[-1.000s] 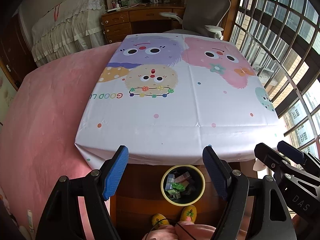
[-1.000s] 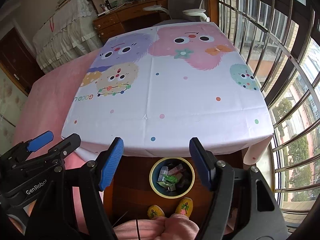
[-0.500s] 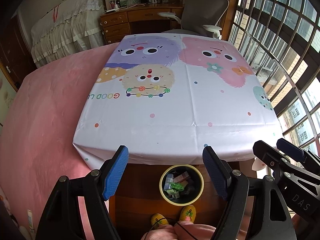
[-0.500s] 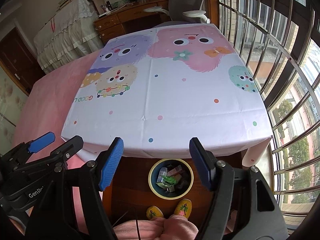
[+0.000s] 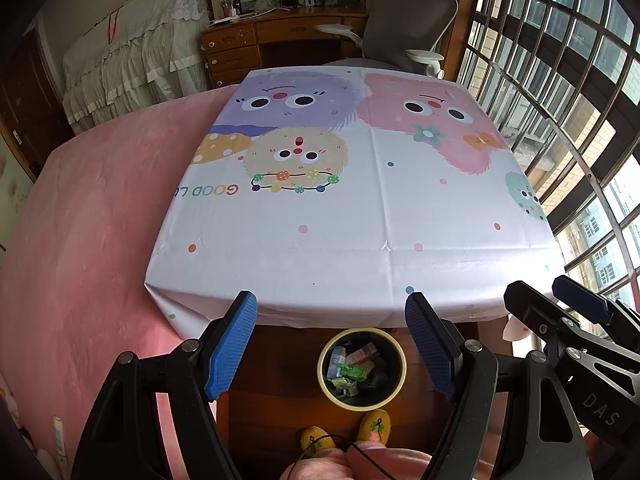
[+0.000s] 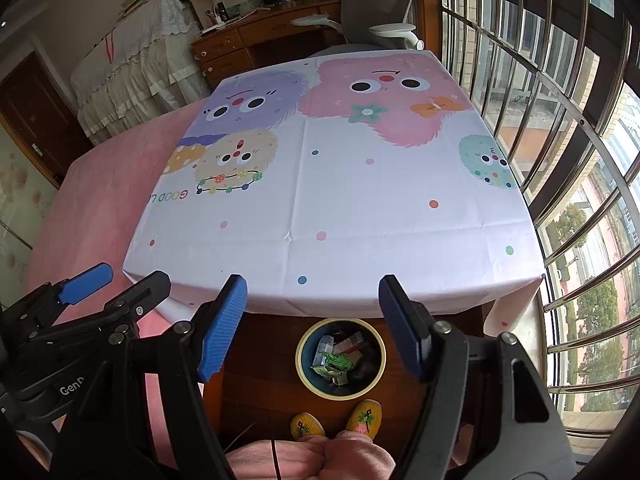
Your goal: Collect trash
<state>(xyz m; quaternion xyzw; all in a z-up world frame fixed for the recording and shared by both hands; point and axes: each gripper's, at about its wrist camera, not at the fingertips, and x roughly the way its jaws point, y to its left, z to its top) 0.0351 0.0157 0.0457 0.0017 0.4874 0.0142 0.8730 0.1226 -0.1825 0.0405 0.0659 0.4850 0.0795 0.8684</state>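
Both the left gripper [image 5: 331, 340] and the right gripper [image 6: 312, 326] hang with fingers wide apart and empty. The bin [image 5: 362, 367], already holding wrappers [image 6: 338, 360], sits on the floor directly below and between each pair of fingers. The tablecloth [image 5: 360, 208] ahead of them appears bare, so collection looks finished.

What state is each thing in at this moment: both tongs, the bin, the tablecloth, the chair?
Left tongs: open, holding nothing.
Right tongs: open, holding nothing.
Bin: upright on the floor under the table edge, wrappers inside.
Tablecloth: spread flat, creased, nothing lying on it.
Chair: upright at the far end of the table, nobody sitting in it.
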